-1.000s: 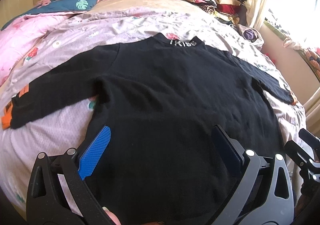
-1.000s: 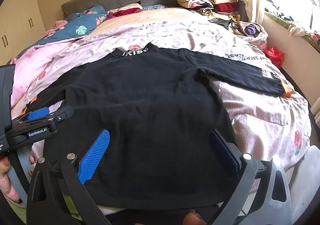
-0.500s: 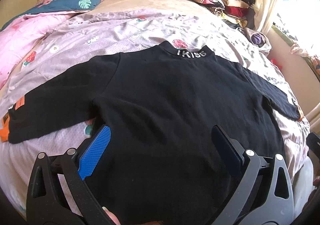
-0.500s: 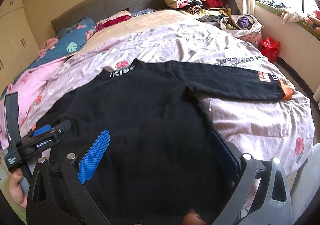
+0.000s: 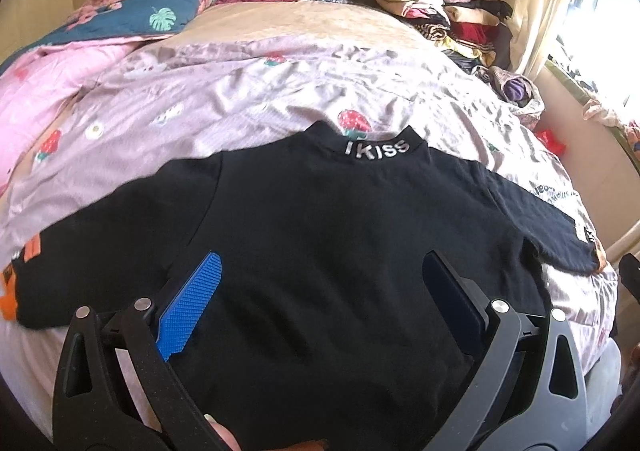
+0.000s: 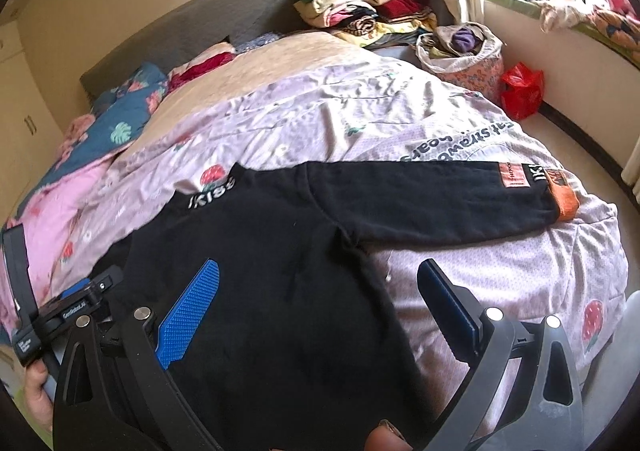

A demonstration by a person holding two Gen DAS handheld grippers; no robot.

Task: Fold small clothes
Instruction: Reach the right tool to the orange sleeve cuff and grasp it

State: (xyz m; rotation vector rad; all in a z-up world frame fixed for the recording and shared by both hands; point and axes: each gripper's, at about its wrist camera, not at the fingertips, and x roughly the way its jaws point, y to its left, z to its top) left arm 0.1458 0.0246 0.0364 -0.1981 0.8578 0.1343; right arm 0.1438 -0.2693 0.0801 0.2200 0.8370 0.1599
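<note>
Folding has not begun: shirt (image 5: pixel 340 251) lies flat on the bed (image 5: pixel 248 99), both sleeves out. Left gripper (image 5: pixel 320 291) and right gripper (image 6: pixel 316 291) hover spread, empty.

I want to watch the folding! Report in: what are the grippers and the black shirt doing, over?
Left gripper open, empty, above shirt. Right gripper open, empty. Black shirt flat on bed, sleeves spread, unfolded. Nothing lying on it.
</note>
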